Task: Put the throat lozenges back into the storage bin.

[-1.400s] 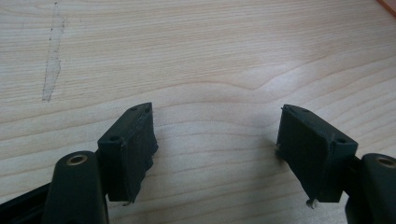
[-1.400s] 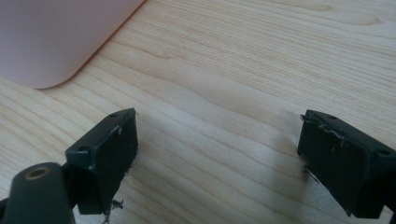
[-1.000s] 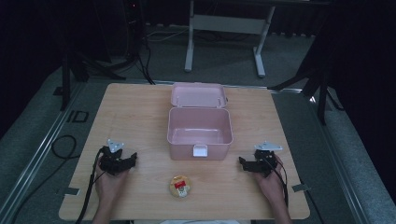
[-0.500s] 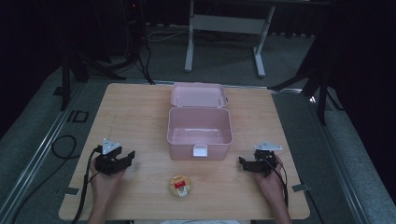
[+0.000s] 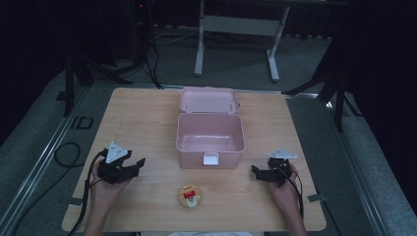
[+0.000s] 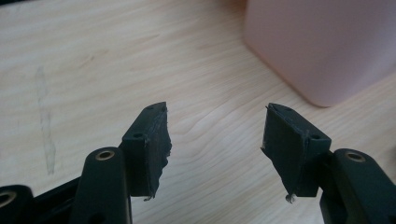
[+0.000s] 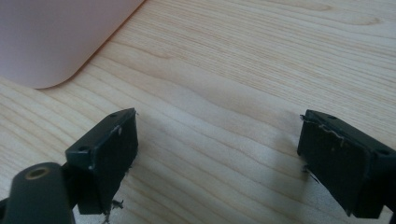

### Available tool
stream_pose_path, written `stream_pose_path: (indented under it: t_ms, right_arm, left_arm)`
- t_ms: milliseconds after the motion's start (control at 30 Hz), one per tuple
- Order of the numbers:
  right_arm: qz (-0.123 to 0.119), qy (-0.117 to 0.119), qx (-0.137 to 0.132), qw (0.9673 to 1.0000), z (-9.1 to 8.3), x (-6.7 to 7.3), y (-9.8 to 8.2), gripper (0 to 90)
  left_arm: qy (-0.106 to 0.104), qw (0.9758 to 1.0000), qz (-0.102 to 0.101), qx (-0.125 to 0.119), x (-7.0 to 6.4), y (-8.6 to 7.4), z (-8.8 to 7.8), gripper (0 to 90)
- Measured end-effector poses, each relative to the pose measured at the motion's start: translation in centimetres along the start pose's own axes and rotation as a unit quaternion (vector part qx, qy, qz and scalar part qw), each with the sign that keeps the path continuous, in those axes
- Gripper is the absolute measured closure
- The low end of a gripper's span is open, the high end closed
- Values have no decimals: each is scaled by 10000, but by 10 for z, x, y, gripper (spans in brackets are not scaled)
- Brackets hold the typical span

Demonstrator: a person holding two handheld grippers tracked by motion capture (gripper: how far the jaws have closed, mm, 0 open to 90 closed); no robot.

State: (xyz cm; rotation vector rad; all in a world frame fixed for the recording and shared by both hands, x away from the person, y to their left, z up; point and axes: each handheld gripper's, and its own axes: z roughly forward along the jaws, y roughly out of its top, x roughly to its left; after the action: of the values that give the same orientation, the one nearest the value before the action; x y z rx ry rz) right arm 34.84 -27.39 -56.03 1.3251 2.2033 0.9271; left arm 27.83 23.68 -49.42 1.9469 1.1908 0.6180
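Note:
An open pink box [image 5: 210, 147] stands mid-table, its lid [image 5: 208, 100] laid back behind it and a white latch on its front wall. A small round yellow packet with a red label [image 5: 190, 195] lies in front of the box near the table's front edge. My left gripper [image 5: 137, 166] rests at the front left, open and empty, pointing toward the box; in the left gripper view [image 6: 215, 126] the pink box corner [image 6: 322, 46] sits ahead to the right. My right gripper [image 5: 255, 170] is at the front right, open and empty [image 7: 217, 135], with the box corner [image 7: 56, 37] ahead on its left.
The light wooden table [image 5: 137, 118] has bare wood on both sides of the box. Cables trail from each gripper over the front edge. Beyond the table are a dark floor, a white stand frame [image 5: 236, 29] and black tripod legs.
The left gripper has shifted very slightly to the left. The right gripper, box and packet are where they were.

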Motion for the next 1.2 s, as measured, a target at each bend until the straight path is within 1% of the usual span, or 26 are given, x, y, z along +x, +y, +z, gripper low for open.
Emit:
stream_pose_path:
  t_ms: [133, 167, 200, 233, 267, 300, 333, 367, 400, 567, 700, 767, 967, 1000, 1033, 1100, 1200]
  right_arm:
    - [-1, -2, 1, 10000, 0, 0, 0, 119]
    - [0, -2, 1, 10000, 0, 0, 0, 119]
    - [0, -2, 1, 10000, 0, 0, 0, 119]
    - [0, -2, 1, 10000, 0, 0, 0, 119]
    - [1, -1, 0, 10000, 0, 0, 0, 119]
    - [1, -2, 1, 10000, 0, 0, 0, 119]
    - [0, -1, 1, 10000, 0, 0, 0, 119]
    - [1, 0, 1, 10000, 0, 0, 0, 119]
    - [3, -1, 1, 10000, 0, 0, 0, 119]
    - [1, -1, 1, 10000, 0, 0, 0, 119]
    - [1, -1, 2, 10000, 0, 0, 0, 119]
    - [0, -1, 1, 10000, 0, 0, 0, 119]
    - [-2, -1, 1, 10000, 0, 0, 0, 119]
    - [-2, -1, 1, 10000, 0, 0, 0, 119]
    - [-2, -1, 0, 10000, 0, 0, 0, 119]
    - [-2, -1, 0, 10000, 0, 0, 0, 119]
    - [-4, -1, 0, 10000, 0, 0, 0, 119]
  left_arm:
    - [-128, 9995, 289, 48, -8, 9, -3, 408]
    - [-175, 9992, 342, 55, -10, 11, -3, 408]
    - [-175, 9992, 342, 55, -10, 11, -3, 408]
    - [-251, 9983, 511, 109, -15, 16, -4, 407]
    - [-251, 9983, 511, 109, -15, 16, -4, 407]
    - [-326, 9973, 640, 146, -20, 20, -4, 407]
    - [-326, 9973, 640, 146, -20, 20, -4, 407]
    - [-400, 9958, 800, 188, -26, 24, -4, 408]
    - [-417, 9949, 886, 222, -28, 26, -4, 407]
    - [-581, 9911, 1155, 314, -37, 35, -5, 406]
    - [-684, 9884, 1298, 390, -43, 40, -4, 405]
    - [-721, 9865, 1402, 443, -46, 42, -4, 405]
    - [-866, 9821, 1585, 543, -52, 47, -3, 405]
    - [-866, 9821, 1585, 543, -52, 47, -3, 405]
    - [-892, 9803, 1659, 598, -54, 49, -3, 405]
    - [-946, 9789, 1699, 626, -57, 50, -3, 405]
    - [-1028, 9762, 1785, 682, -61, 53, -3, 405]
